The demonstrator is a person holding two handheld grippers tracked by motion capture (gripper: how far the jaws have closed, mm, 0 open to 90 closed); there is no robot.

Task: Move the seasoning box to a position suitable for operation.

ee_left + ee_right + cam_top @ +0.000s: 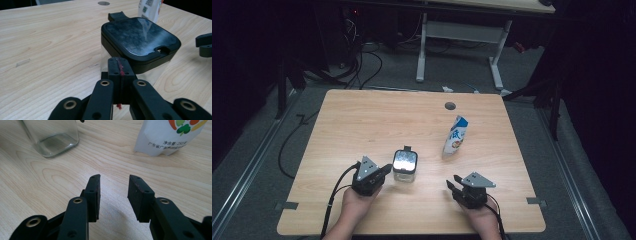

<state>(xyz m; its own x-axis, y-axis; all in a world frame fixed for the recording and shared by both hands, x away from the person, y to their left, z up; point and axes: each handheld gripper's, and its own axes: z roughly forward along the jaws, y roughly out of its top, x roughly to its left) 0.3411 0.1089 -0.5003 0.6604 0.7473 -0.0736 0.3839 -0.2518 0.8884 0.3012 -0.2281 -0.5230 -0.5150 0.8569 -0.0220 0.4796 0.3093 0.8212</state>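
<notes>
high view: nearest the camera, two hands come in from the bottom edge, each holding a claw. left gripper (384,171) has its jaws pressed together with nothing between them, its tip just beside the near-left side of the jar (405,165); whether it touches cannot be told from here. jar is clear glass with a black square lid, standing upright on the wooden table (362,120). right gripper (453,184) rests well to the right of the jar, jaws apart and empty. a white and blue pouch (455,135) stands ahead of the right claw, leaning slightly. a round hole (450,106) lies further beyond it.

left gripper view: closed jaws rise in the foreground, red smear along their seam. jar lid (140,37) sits directly ahead of the tip, very close, glass wall below it. pouch base beyond the jar, part of the other claw at the right edge.

right gripper view: jaws spread, bare table between the pads (136,188). jar bottom (51,137) ahead to the left of the claw, pouch (167,137) ahead to the right, both apart from the jaws.
</notes>
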